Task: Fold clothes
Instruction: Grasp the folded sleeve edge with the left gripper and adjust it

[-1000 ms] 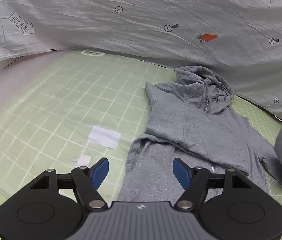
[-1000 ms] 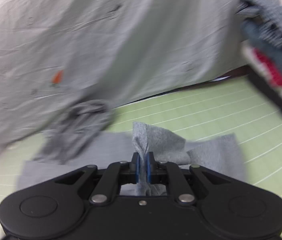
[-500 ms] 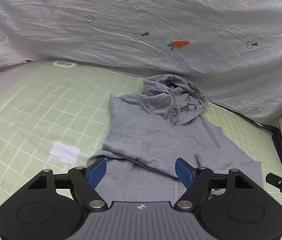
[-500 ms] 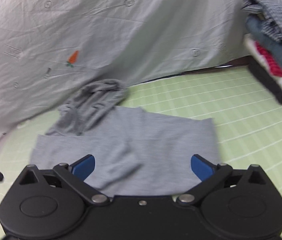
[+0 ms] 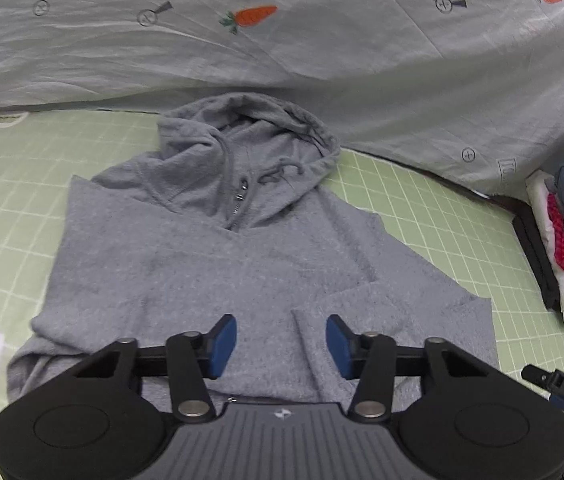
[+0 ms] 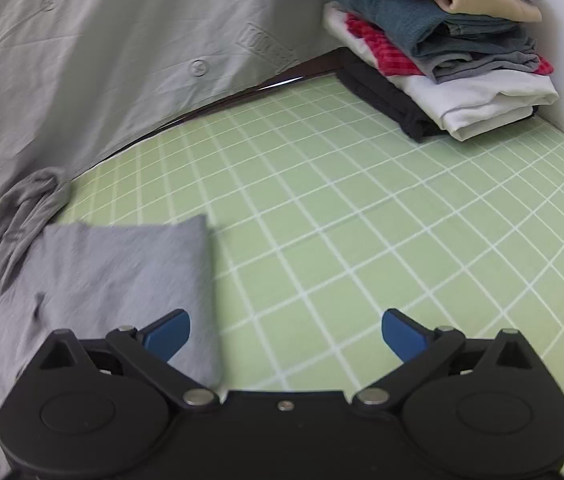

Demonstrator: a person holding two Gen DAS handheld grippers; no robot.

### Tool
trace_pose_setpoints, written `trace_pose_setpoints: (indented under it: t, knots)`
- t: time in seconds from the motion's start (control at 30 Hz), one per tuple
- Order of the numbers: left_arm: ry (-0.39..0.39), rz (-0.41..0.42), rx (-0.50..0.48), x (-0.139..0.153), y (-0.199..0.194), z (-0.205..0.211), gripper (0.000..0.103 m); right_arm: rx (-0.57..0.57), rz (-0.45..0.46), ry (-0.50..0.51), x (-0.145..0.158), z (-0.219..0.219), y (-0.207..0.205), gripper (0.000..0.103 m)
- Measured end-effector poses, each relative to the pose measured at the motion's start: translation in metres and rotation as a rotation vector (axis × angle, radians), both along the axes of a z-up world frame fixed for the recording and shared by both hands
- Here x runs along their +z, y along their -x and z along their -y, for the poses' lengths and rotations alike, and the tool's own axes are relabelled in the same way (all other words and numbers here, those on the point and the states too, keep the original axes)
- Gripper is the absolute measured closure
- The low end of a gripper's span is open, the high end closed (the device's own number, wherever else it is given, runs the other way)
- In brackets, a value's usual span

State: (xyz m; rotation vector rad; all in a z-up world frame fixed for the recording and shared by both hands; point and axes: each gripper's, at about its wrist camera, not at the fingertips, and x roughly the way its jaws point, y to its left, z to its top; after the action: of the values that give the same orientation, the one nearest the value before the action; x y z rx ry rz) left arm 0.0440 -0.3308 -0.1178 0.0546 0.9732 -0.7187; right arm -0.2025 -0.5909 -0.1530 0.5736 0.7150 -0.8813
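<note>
Both jaws stand released: my right gripper (image 6: 285,330) has let go the sleeve (image 5: 382,312), now folded across the hoodie (image 5: 202,264) on the mat (image 6: 362,200); my left gripper (image 5: 281,346) hovers above.

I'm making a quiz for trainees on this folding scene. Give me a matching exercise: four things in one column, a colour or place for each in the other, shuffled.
Things:
1. hoodie
2. mat
3. gripper fingertips
4. stack of folded clothes

Descriptions:
a. blue
b. green with white grid lines
c. far right corner of the mat
d. grey, lying flat, hood at the far end

Pairs: 1-d, 2-b, 3-a, 4-c
</note>
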Motion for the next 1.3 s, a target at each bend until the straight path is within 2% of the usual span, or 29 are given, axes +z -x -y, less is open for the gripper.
trace_pose_setpoints:
  t: [0.03, 0.23, 0.37, 0.47, 0.5, 0.53, 0.57, 0.7, 0.8, 1.03, 1.2, 1.23, 1.3]
  knots:
    - [-0.011, -0.010, -0.018, -0.004, -0.002, 0.008, 0.069, 0.007, -0.008, 0.001, -0.001, 0.003, -0.002, 0.000]
    - [-0.053, -0.084, -0.083, -0.027, -0.005, 0.040, 0.066, 0.065, -0.065, 0.014, -0.014, -0.001, -0.011, 0.000]
    - [-0.116, -0.114, -0.097, -0.042, -0.004, 0.053, 0.066, 0.066, -0.072, -0.053, -0.025, 0.004, -0.017, 0.000]
    - [-0.108, -0.118, -0.114, -0.047, -0.002, 0.054, 0.066, 0.093, -0.077, -0.040, -0.023, 0.000, -0.024, 0.000]
    - [-0.096, -0.118, -0.122, -0.048, -0.001, 0.054, 0.067, 0.096, -0.080, -0.039, -0.023, -0.002, -0.025, 0.000]
    - [-0.086, -0.114, -0.129, -0.047, -0.001, 0.054, 0.072, 0.099, -0.084, -0.038, -0.022, -0.003, -0.026, 0.000]
    - [-0.076, -0.106, -0.136, -0.044, -0.001, 0.053, 0.095, 0.101, -0.087, -0.036, -0.022, -0.005, -0.027, 0.000]
    - [-0.032, -0.075, -0.163, -0.034, 0.001, 0.050, 0.096, 0.110, -0.094, -0.018, -0.015, -0.017, -0.024, 0.000]
    - [0.029, -0.057, -0.162, -0.020, 0.001, 0.041, 0.097, 0.096, -0.089, -0.005, -0.007, -0.027, -0.017, 0.000]
    - [0.251, 0.018, -0.106, 0.043, -0.016, 0.001, 0.097, 0.101, -0.091, 0.018, 0.002, -0.069, -0.009, 0.000]
    - [0.422, 0.083, 0.002, 0.084, -0.041, -0.059, 0.097, 0.123, -0.112, 0.026, -0.002, -0.107, -0.013, 0.000]
    - [0.428, 0.089, 0.038, 0.085, -0.047, -0.074, 0.097, 0.124, -0.112, 0.022, -0.003, -0.113, -0.014, 0.000]
    - [0.387, 0.086, 0.124, 0.075, -0.060, -0.102, 0.097, 0.130, -0.115, 0.023, -0.006, -0.124, -0.019, 0.000]
